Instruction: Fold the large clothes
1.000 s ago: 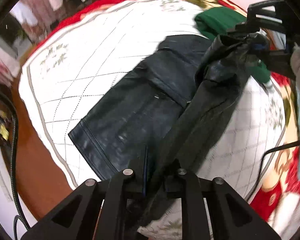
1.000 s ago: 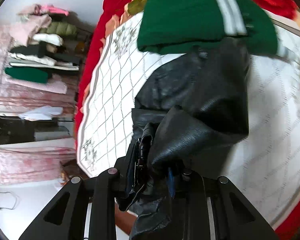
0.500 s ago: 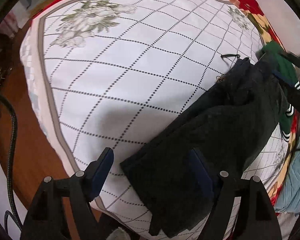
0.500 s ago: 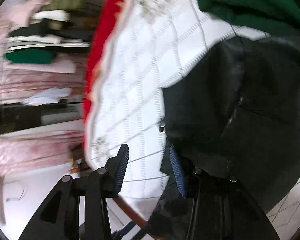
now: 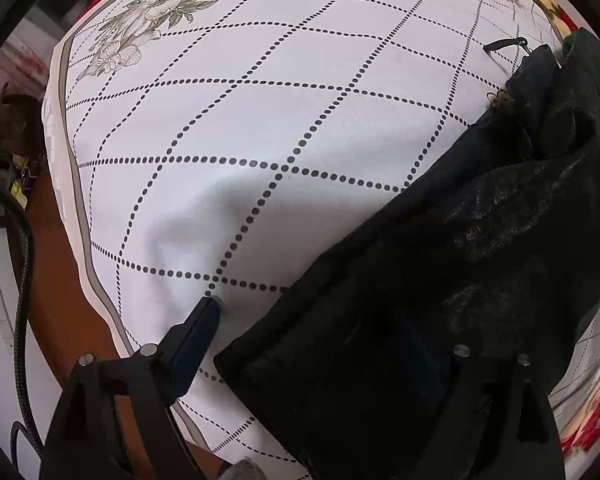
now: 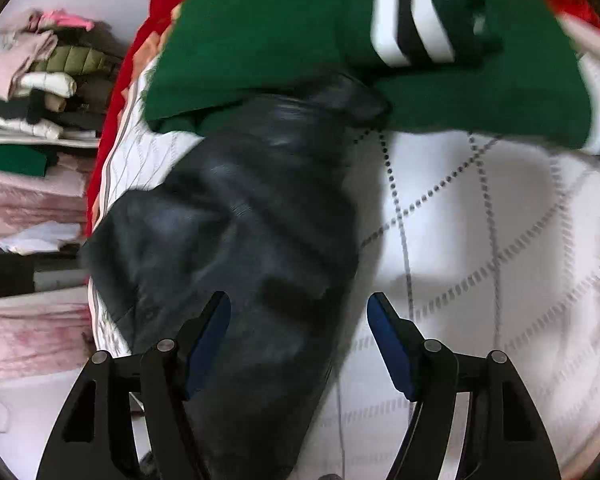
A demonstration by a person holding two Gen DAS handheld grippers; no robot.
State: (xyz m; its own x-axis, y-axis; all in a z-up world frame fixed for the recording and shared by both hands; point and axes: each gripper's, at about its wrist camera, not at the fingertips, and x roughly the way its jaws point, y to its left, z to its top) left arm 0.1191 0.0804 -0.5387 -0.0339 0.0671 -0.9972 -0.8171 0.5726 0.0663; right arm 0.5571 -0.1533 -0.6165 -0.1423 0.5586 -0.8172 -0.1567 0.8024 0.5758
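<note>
A black leather-look garment (image 5: 460, 272) lies folded on the white dotted-diamond sheet (image 5: 260, 120). My left gripper (image 5: 320, 328) is open; its left fingertip (image 5: 208, 308) touches the sheet and the right finger is under or behind the garment's near edge. In the right wrist view the same black garment (image 6: 240, 240) lies lengthwise, its far end against a folded green garment with white stripes (image 6: 300, 28). My right gripper (image 6: 300, 312) is open and empty just above the black garment's near part.
The sheet's grey border and the brown edge (image 5: 60, 300) lie at the left. A black cable (image 5: 24, 280) hangs there. A shelf with stacked folded clothes (image 6: 32, 92) stands at the left beyond the red blanket (image 6: 112, 120).
Both grippers held the black garment up a second ago, laid it down folded and let go. Both jaws have opened wide; the left gripper has dropped close to the sheet.
</note>
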